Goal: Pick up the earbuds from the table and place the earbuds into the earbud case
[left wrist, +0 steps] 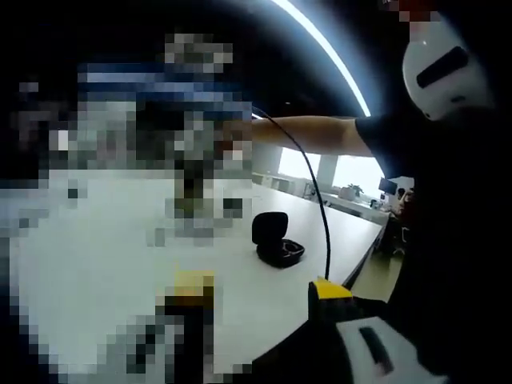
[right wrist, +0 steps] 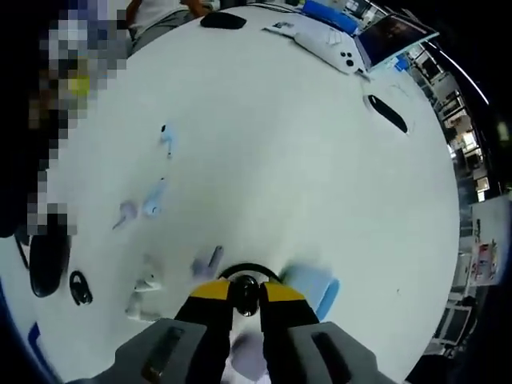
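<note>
Risk: right gripper [right wrist: 245,298] jaws nearly closed on small dark earbud [right wrist: 245,293]; slip possible. Left gripper [left wrist: 264,300] state: cannot tell. Open earbud case [left wrist: 275,238] on desk [right wrist: 304,160].

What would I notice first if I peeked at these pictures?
In the right gripper view, the yellow-tipped right gripper pinches a small black earbud above the big white table. In the left gripper view, a black earbud case sits open on that table.

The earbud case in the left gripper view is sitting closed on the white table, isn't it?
Not quite: the earbud case does sit on the white table, but the left gripper view shows it open, with the lid raised above the base.
</note>
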A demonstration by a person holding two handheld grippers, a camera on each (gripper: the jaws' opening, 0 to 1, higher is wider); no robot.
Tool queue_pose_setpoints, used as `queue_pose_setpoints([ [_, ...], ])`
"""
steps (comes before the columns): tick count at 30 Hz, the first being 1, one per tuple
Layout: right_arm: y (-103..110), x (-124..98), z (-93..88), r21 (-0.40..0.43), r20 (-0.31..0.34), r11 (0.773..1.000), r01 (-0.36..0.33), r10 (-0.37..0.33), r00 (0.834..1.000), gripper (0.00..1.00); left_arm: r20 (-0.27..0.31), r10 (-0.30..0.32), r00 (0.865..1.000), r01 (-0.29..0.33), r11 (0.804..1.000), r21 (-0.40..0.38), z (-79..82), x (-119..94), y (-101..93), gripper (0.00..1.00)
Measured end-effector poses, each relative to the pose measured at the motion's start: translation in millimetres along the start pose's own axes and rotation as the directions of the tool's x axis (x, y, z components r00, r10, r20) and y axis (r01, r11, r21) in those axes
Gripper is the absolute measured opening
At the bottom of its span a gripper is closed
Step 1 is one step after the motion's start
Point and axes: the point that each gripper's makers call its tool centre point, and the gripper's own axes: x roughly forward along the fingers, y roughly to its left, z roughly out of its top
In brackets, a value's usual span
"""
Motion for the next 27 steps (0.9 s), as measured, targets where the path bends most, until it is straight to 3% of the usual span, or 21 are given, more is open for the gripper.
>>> queue_pose_setpoints([
  [12,11,-35,-6.9,0.122,0.045,0.991,0.062,-0.068,0.997,0.12,0.004,-0.021,1.0,0.021,1.0,0.013,4.3,6,-4.8,0.49],
  [27,71,-93,-32.8,0.29,0.119,0.949,0.121,-0.161,0.98,0.12,0.005,-0.088,0.996,0.087,0.995,0.053,12.1,23,-23.4,0.49],
])
